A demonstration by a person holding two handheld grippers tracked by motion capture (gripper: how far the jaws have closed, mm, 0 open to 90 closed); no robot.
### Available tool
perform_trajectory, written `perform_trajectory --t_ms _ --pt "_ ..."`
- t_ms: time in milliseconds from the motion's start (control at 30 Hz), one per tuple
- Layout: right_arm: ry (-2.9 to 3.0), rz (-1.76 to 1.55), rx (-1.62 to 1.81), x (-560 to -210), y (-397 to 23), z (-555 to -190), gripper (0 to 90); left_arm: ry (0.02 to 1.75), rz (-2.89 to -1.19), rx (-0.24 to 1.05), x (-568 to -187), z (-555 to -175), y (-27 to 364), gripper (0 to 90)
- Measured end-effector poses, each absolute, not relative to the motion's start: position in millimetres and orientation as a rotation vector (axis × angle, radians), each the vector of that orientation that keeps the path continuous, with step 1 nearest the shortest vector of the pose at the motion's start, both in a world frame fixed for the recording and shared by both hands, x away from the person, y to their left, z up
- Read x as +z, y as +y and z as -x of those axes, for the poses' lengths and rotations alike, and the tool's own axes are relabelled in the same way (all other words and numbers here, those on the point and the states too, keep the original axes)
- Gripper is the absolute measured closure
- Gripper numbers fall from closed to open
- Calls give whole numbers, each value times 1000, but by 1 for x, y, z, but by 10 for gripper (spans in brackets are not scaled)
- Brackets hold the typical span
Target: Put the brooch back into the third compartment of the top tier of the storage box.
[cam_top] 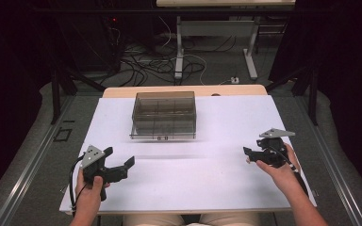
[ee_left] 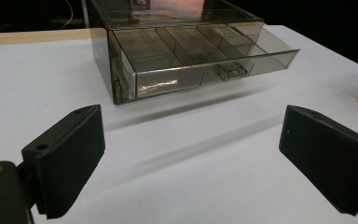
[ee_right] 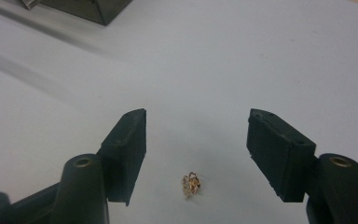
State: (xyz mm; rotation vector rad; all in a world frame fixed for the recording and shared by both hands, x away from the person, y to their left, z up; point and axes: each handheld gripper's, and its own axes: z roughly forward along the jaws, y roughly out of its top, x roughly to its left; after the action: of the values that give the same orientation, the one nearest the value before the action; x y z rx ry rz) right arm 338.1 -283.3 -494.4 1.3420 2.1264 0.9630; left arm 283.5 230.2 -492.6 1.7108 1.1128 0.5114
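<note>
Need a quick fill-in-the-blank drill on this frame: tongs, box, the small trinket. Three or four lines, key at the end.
1. The drawer of the smoky transparent plastic box is ____.
2. The small gold-coloured trinket lies on the white ____.
3. The trinket sits between the jaws of the ____ tongs.
4. The jaws of the left tongs stand ____, with nothing between them.

Missing words: open; table; right; open

a flat white tabletop (cam_top: 226, 179) carries a smoky clear plastic drawer box (cam_top: 164, 114) at upper centre and a tiny gold trinket (ee_right: 192, 184) at lower centre.
</note>
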Motion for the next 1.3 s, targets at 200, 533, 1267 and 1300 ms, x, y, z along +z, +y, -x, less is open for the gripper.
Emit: perform_trajectory --t_ms 200,533,1267,1300 --pt "2147 -1440 936 -501 -282 -345 457 1112 -1713 510 -493 -283 230 71" --pt "2141 -1548 922 -508 -287 -349 557 1118 -1715 505 -493 -284 230 72" --pt "2214 -1598 903 -526 -287 -355 733 1118 -1724 500 -494 -283 230 78" --pt "2207 -1613 906 -527 -287 -356 742 1117 -1723 501 -494 -283 230 78"
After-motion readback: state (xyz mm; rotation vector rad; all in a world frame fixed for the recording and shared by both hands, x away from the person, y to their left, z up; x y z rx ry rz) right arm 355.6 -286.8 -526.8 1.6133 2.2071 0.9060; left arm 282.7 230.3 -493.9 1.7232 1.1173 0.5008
